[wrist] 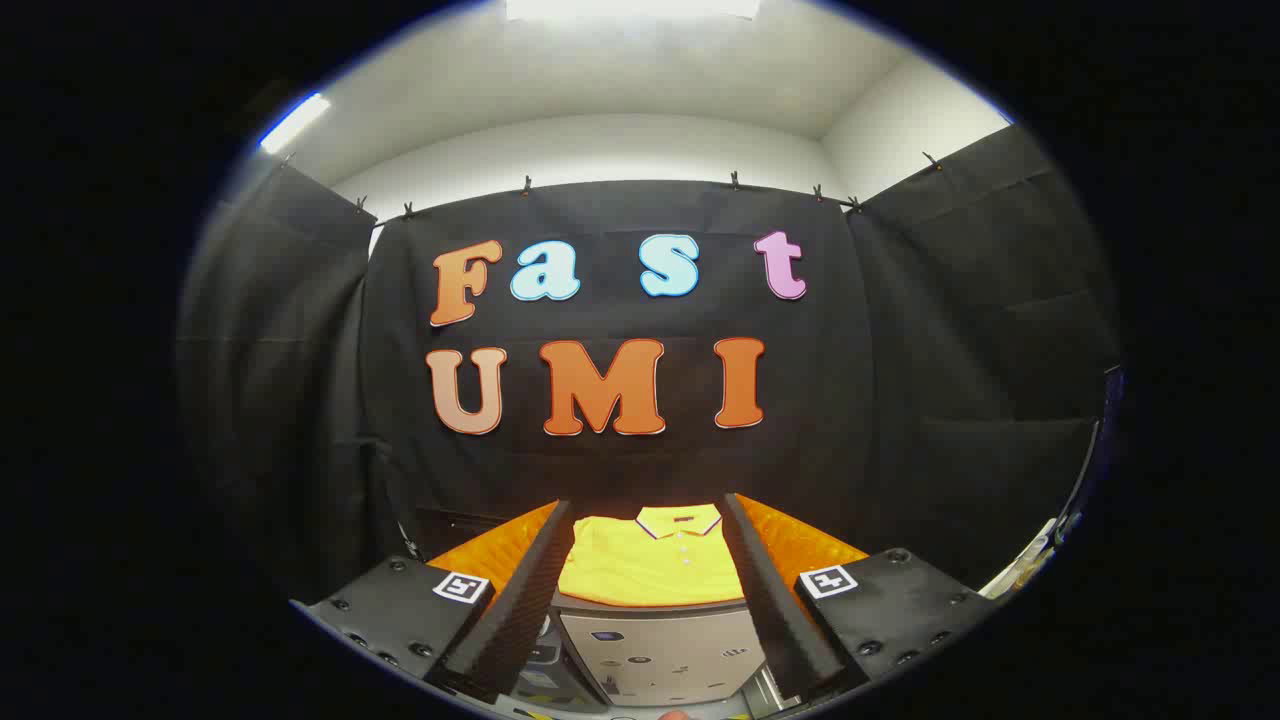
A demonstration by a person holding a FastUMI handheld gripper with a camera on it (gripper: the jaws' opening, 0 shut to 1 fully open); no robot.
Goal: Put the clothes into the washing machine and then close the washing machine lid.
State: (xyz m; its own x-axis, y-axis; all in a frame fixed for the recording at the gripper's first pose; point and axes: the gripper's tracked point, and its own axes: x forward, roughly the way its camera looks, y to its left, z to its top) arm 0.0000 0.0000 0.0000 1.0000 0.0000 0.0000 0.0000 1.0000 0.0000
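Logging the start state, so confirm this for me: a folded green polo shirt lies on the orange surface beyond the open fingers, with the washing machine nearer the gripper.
One detail is wrong: the polo shirt is yellow, not green. The gripper view shows it folded on the orange surface, beyond the open gripper, with the washing machine nearer.

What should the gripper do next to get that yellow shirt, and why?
Probably move forward and down toward the yellow polo shirt. The gripper is open, its fingers spread apart and holding nothing, and the shirt lies folded ahead between them on the orange surface, beyond the white washing machine. It has to be grasped before it can go in.
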